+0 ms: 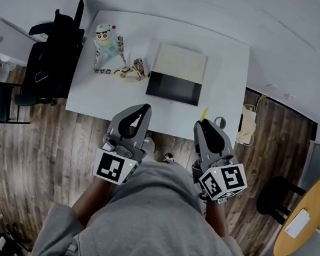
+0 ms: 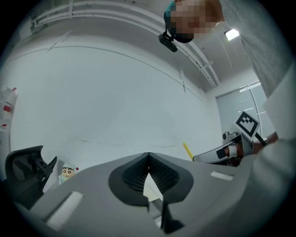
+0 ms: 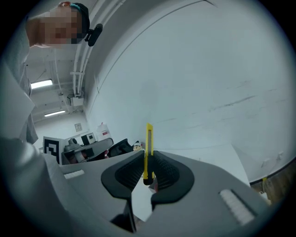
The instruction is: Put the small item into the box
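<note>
In the head view we stand at the near edge of the white desk [image 1: 92,94], both tools held short of it. The box [image 1: 174,87] lies open mid-desk with its lid tipped back. A toy figure [image 1: 105,38] and some small bits [image 1: 135,68] sit to its left. The right hand-held gripper [image 1: 201,123] carries a yellow knife [image 1: 204,112] — the small item, well apart from the box.

In the left gripper view the left hand-held gripper [image 2: 148,156] has its jaws pressed together on nothing.

In the right gripper view the jaws clamp the knife near its lower end, and the rest stands upright above them.

To do this step well, we judge, we should bring the knife forward over the dark opening and turn its length along the box. Then we lower it before letting go — otherwise it may catch the rim.

The desk looks smooth and matte and stands against a white wall. The floor is wood, with a black chair [image 1: 52,62] at left and a round yellow table [image 1: 304,211] at right.
</note>
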